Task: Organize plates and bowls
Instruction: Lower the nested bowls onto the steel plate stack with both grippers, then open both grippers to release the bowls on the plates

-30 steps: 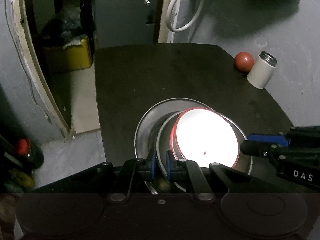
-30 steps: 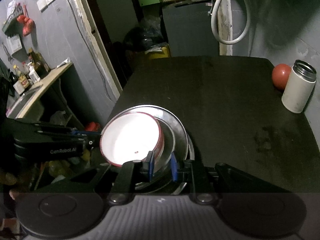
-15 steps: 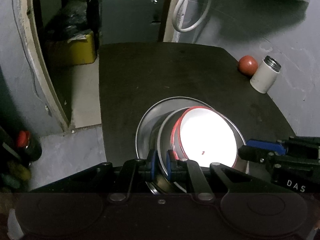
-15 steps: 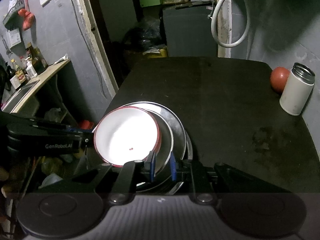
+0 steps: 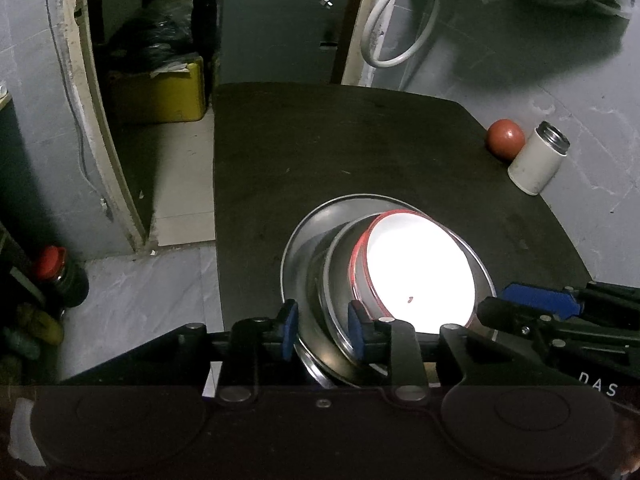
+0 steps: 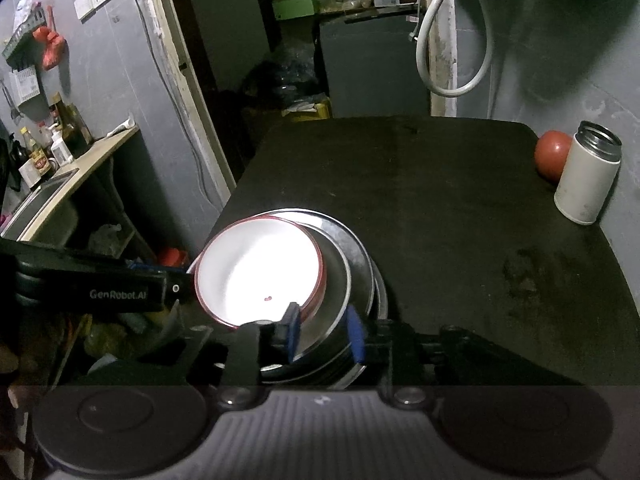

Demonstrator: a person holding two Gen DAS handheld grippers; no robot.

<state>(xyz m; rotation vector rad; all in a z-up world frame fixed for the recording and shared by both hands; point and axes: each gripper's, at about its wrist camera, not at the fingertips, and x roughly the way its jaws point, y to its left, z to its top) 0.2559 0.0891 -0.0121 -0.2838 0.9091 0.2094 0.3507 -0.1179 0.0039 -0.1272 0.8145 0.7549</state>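
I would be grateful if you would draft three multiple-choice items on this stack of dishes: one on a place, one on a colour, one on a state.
1. Where does the white flask stand?
A. inside the stack
B. at the dark table's far right edge, beside the red ball
C. on the floor

2. What colour is the rim of the white bowl on top of the stack?
A. red
B. green
C. black

3. How do the left claw and right claw stand?
A. both away from the dishes
B. only the left is at the stack
C. each has its pads either side of the steel dishes' edge

Answers: 1 B, the flask stands next to the ball near the wall. 2 A, a red band rings the white inside. 3 C, each wrist view shows blue pads straddling the metal rims.
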